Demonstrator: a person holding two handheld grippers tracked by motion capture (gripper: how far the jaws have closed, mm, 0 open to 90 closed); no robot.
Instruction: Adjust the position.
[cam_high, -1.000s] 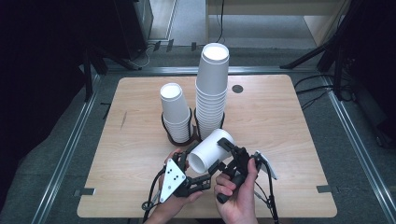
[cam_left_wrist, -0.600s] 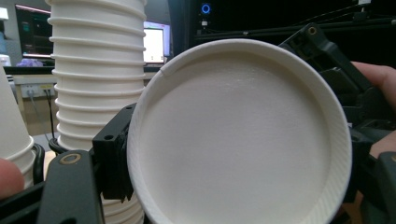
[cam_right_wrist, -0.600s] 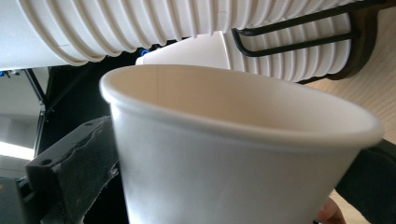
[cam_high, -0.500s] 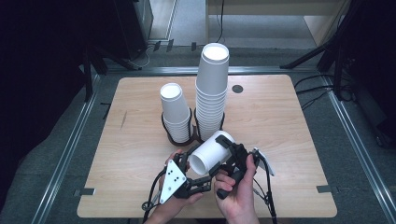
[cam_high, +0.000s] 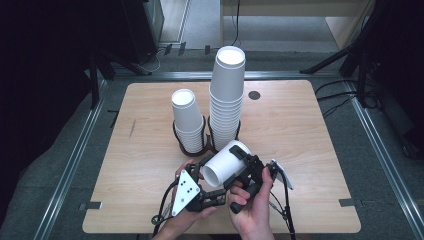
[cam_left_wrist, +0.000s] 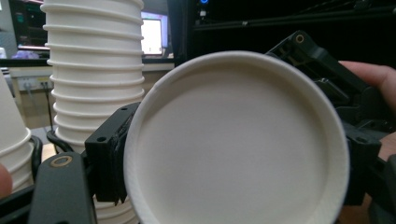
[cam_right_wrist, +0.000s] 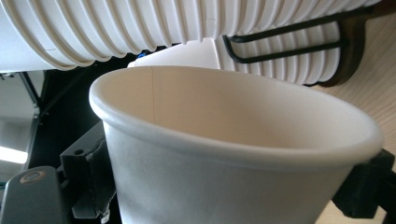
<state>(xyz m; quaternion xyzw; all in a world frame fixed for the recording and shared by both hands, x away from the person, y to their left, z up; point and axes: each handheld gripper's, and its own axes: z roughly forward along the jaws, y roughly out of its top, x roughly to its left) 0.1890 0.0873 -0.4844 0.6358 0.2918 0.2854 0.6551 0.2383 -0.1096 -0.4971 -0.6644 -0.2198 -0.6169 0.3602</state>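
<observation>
Near the table's (cam_high: 310, 210) front edge I found my right gripper (cam_high: 248, 172) just closing on the tipped cup (cam_high: 225, 164), the left gripper (cam_high: 206, 176) easing open at its mouth, both cup stacks (cam_high: 227, 95) close behind, open tabletop either side.

In the left tool view the paper cup (cam_left_wrist: 236, 144) hides the jaw tips and is cut off at the bottom edge. In the right tool view the cup's base runs off the bottom edge, and the tall stack (cam_right_wrist: 187, 28) above is cropped at the top.
</observation>
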